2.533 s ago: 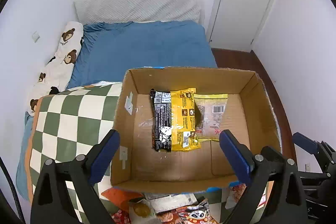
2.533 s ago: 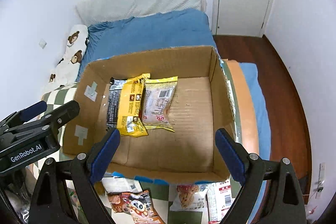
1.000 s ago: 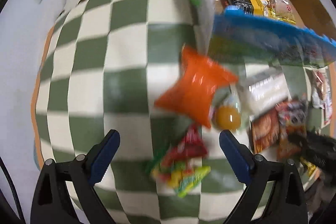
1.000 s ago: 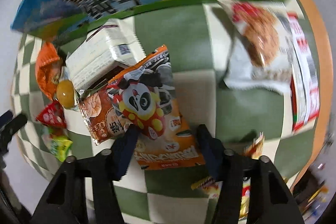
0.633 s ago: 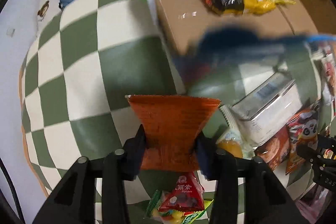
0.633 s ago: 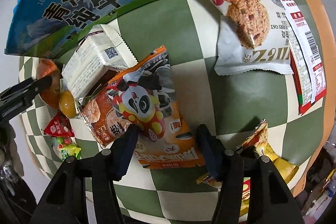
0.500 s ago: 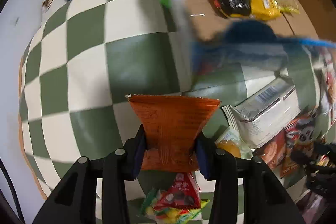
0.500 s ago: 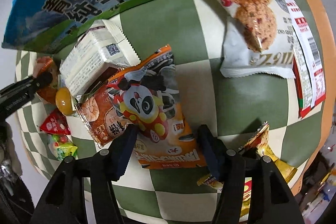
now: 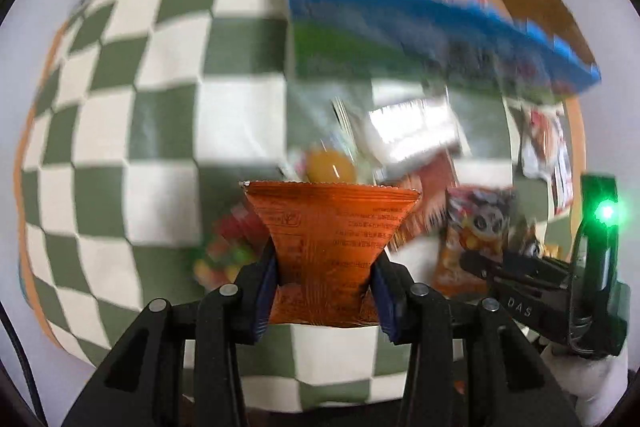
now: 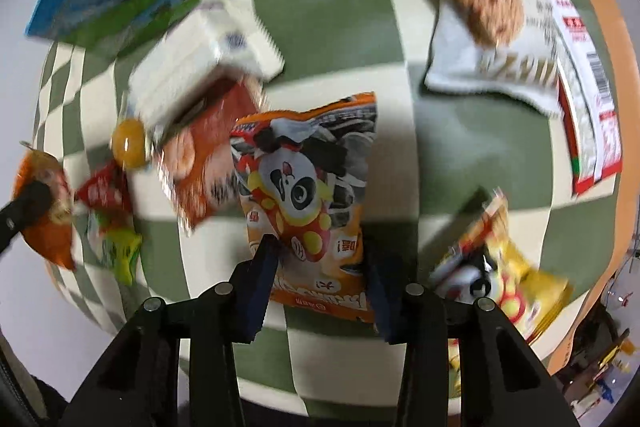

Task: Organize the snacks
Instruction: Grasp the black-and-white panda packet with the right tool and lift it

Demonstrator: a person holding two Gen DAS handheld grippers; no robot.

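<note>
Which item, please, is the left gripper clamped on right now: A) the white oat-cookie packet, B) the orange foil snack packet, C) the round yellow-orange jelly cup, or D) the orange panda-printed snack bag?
B: in the left wrist view, the left gripper pinches the orange foil snack packet between its blue-padded fingers, while the right gripper holds the orange panda-printed snack bag.

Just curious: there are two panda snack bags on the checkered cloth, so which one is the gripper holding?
The orange panda bag, pinched by the right gripper. The yellow panda bag lies loose to its right.
</note>
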